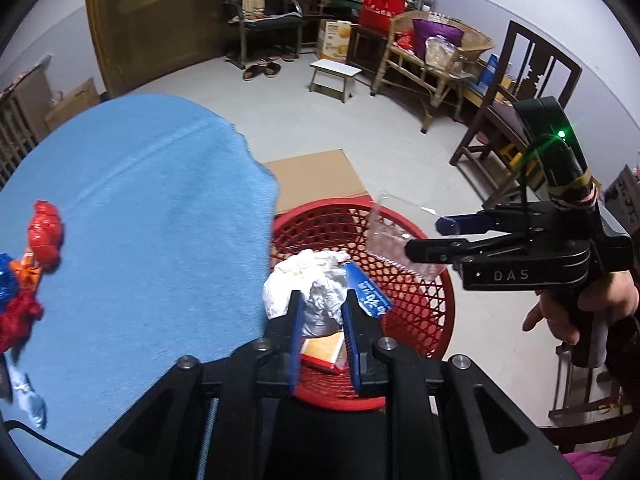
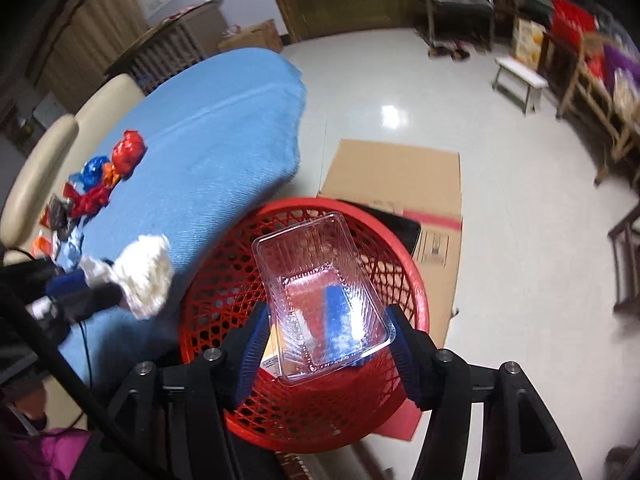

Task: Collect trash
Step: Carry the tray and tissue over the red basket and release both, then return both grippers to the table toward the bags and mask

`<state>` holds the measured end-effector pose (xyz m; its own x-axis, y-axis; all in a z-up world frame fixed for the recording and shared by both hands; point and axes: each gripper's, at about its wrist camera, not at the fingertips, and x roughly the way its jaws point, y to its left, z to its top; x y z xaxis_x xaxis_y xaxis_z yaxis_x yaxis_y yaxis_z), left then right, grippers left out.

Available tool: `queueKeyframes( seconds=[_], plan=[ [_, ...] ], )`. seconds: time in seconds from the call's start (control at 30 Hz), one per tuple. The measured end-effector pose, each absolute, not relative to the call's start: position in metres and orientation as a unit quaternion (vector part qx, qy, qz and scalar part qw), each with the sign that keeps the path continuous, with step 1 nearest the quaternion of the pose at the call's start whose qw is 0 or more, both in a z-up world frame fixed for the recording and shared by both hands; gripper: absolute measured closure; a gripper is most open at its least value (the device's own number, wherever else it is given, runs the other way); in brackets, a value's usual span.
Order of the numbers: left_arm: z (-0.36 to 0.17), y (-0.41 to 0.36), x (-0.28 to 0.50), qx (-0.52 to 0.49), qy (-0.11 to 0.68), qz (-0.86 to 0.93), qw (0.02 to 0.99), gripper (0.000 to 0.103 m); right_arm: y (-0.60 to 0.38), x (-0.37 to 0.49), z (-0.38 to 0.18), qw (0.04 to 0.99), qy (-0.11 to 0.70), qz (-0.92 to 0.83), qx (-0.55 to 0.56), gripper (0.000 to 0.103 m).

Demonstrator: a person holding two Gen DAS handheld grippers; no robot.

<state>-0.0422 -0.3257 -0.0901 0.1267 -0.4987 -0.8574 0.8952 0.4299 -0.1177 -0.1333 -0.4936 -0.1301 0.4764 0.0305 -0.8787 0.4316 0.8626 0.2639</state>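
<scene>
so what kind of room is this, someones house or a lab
Most likely a lived-in home, a sitting room: slippers lie by a wooden door, a wicker bench is piled with belongings, and a cloth-covered table stands beside a red basket.

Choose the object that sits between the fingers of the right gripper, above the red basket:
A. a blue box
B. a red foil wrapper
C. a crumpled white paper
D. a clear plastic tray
D: the right wrist view shows the clear plastic tray between the right gripper's blue pads, above the red basket.
</scene>
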Motion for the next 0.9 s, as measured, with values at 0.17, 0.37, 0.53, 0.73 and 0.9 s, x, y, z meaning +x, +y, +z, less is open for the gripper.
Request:
queueKeyframes(
  seconds=[0.17, 0.37, 0.53, 0.73, 0.9],
  plan=[
    [-0.090, -0.324, -0.040, 0.213, 0.445, -0.482, 0.724, 0.046, -0.495, -0.132, -0.135, 0.819, 0.505, -0.116, 0.247, 0.036],
    [-0.083, -0.308, -0.032, 0.199, 0.440, -0.474, 0.736, 0.046, -0.499, -0.132, -0.133, 0.817, 0.499, -0.115, 0.267, 0.036],
    [-0.071, -0.277, -0.021, 0.180, 0.433, -0.449, 0.761, 0.046, -0.493, -0.129, -0.126, 0.823, 0.485, -0.103, 0.279, 0.033],
    [-0.061, -0.222, -0.011, 0.150, 0.420, -0.402, 0.799, 0.046, -0.479, -0.122, -0.112, 0.835, 0.461, -0.088, 0.287, 0.033],
    [-0.062, -0.161, 0.003, 0.110, 0.429, -0.336, 0.831, 0.045, -0.455, -0.108, -0.092, 0.858, 0.413, -0.056, 0.301, 0.033]
  ],
)
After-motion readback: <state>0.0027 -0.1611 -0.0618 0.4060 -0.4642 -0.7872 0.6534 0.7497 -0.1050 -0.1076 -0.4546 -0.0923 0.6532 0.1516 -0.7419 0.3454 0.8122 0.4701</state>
